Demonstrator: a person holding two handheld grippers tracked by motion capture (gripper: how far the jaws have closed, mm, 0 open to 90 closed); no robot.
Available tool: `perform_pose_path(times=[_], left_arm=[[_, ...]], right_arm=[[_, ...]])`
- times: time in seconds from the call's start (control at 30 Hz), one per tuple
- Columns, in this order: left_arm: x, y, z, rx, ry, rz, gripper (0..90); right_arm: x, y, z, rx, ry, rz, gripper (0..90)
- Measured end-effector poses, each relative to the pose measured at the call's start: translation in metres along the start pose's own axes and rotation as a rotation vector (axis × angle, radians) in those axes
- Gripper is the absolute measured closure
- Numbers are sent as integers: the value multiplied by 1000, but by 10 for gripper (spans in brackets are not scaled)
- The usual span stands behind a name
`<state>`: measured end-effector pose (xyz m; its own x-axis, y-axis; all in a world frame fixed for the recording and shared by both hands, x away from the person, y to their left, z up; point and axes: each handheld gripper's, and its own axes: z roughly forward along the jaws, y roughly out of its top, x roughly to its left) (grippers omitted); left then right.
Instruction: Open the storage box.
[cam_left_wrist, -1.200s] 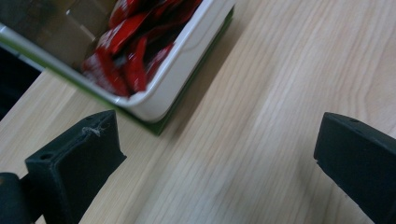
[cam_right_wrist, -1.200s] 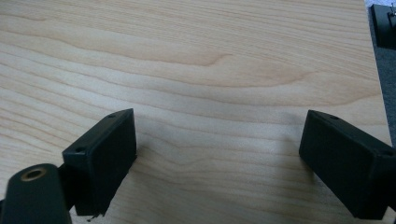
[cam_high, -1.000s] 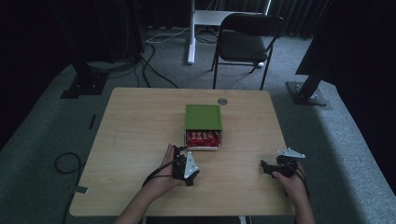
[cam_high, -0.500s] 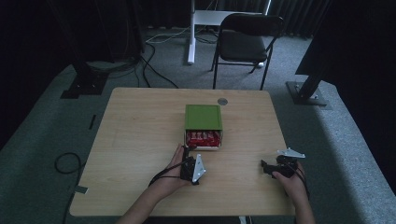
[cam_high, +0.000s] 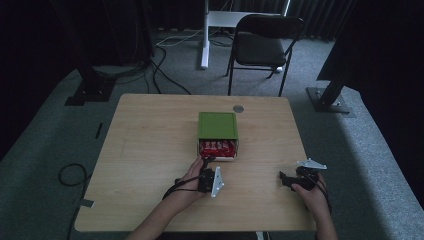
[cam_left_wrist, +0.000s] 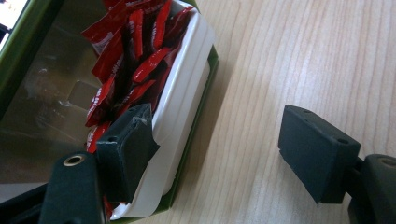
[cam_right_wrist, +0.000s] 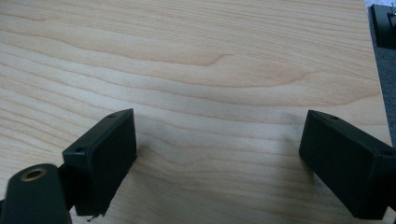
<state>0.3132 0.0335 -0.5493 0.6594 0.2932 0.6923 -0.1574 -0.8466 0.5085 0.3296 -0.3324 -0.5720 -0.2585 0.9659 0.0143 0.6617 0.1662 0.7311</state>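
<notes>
The green box (cam_high: 217, 126) is sitting near the middle of the tabletop (cam_high: 145, 150), a little toward the far edge, with its white inner tray (cam_high: 218, 156) sliding out toward the person's side and showing red sachets (cam_high: 218, 147) packed inside. The left gripper (cam_high: 207, 162) is reaching up to the near end of that tray. In the left gripper view, its jaws have just been closing: one jaw is lying over the tray's white wall (cam_left_wrist: 180, 116) on the side of the red sachets (cam_left_wrist: 126, 60), while the other is standing apart over bare wood (cam_left_wrist: 289, 51), so the tray's wall and the green edge are lying between the jaws. They are standing partly open and are not pressing on anything. The person's left hand (cam_high: 192, 182) is resting on the tabletop behind the gripper.

The right gripper (cam_high: 286, 181) is lying near the tabletop's right edge, close to the near right corner and well apart from the box. In the right gripper view its jaws are standing wide open over bare wood (cam_right_wrist: 210, 70), with nothing between them.

A small round grey disc (cam_high: 238, 108) is lying near the far edge, beyond the box.
</notes>
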Motion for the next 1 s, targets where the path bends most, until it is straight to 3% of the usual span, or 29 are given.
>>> perform_pose_path(times=[0.23, 0.37, 0.57, 0.67, 0.73, 0.93, 1.0], left_arm=[[3, 1, 2, 11, 20, 40, 311], [4, 2, 7, 40, 42, 104, 377], [-1, 3, 12, 66, 92, 179, 408], [-4, 3, 14, 73, 125, 204, 430], [-6, 3, 15, 78, 137, 196, 431], [-11, 2, 19, 94, 192, 252, 451], [-13, 1, 22, 108, 219, 300, 458]], right_arm=[[0, 0, 0, 0, 0, 0, 107], [0, 0, 0, 0, 0, 0, 107], [0, 0, 0, 0, 0, -1, 107], [0, 0, 0, 0, 0, 0, 107], [0, 0, 0, 0, 0, 0, 107], [0, 0, 0, 0, 0, 0, 107], [0, 0, 0, 0, 0, 0, 108]])
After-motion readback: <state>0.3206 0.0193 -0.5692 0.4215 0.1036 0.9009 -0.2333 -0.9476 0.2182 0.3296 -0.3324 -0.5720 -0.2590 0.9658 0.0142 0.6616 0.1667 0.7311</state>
